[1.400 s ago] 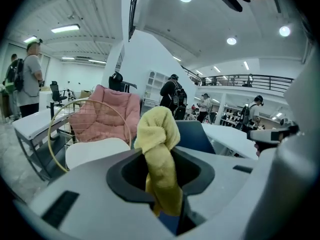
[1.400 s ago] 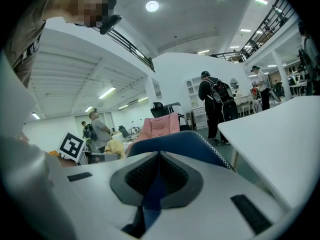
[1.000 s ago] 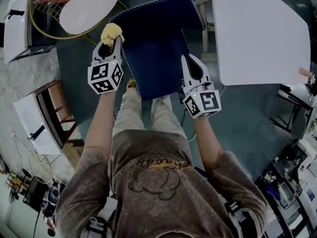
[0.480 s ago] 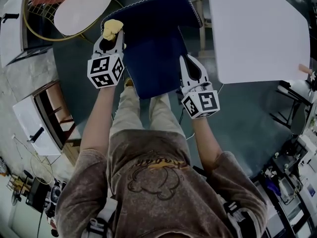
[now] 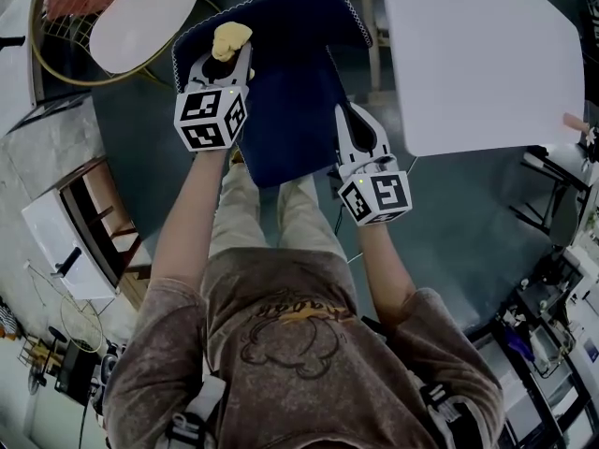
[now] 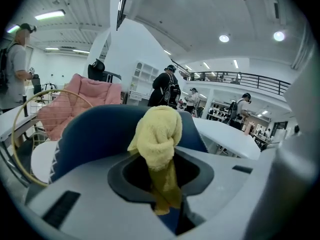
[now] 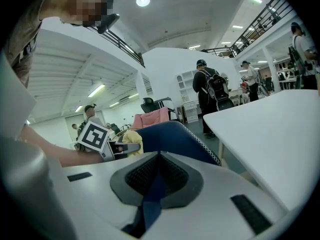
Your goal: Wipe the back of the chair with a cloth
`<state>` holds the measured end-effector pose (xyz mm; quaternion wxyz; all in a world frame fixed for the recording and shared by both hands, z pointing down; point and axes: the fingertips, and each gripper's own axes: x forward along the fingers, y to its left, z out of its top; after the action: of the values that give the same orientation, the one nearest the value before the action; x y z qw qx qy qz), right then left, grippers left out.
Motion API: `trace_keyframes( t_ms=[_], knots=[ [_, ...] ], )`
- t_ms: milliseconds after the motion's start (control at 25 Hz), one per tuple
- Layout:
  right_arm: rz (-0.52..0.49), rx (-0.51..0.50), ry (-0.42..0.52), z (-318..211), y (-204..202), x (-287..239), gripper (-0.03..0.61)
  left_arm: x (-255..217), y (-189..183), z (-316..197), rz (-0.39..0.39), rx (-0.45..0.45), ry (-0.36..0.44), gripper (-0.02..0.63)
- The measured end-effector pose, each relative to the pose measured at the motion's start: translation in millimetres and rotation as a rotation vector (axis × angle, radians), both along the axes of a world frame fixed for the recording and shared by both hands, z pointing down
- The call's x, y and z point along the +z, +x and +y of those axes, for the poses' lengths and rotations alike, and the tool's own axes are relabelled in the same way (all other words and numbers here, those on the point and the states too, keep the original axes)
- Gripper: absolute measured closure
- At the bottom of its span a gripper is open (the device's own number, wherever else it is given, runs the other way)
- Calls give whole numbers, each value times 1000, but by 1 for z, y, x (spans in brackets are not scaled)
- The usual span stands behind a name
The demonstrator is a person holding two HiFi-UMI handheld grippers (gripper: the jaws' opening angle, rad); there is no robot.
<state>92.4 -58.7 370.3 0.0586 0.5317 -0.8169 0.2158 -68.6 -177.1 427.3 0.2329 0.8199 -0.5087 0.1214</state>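
Chair (image 5: 281, 26) stands upper centre, padded, probably heavy enough to stay put; right gripper (image 5: 346, 120) is pinched shut on its right edge; left gripper (image 5: 225, 62) is clamped on the cloth (image 5: 230, 37) at the back's upper left; the cloth looks soft, light and floppy, best held bunched.

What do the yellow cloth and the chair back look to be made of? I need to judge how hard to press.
Cloth: looks like terry or microfibre towelling, matte, going by its fuzzy, nubby pile. Chair back: seemingly navy upholstery fabric, matte with no sheen, with a white zigzag trim along its edge; the exact fibre can't be told.
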Motion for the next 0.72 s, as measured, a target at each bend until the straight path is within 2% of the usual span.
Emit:
trace_keyframes(
  t_ms=[440, 720],
  knots=[
    [5, 45, -23, 8, 32, 13, 546, 10, 60, -17, 15, 86, 20, 511],
    [6, 61, -23, 16, 49, 14, 546, 20, 117, -28, 27, 180, 22, 512]
  ],
)
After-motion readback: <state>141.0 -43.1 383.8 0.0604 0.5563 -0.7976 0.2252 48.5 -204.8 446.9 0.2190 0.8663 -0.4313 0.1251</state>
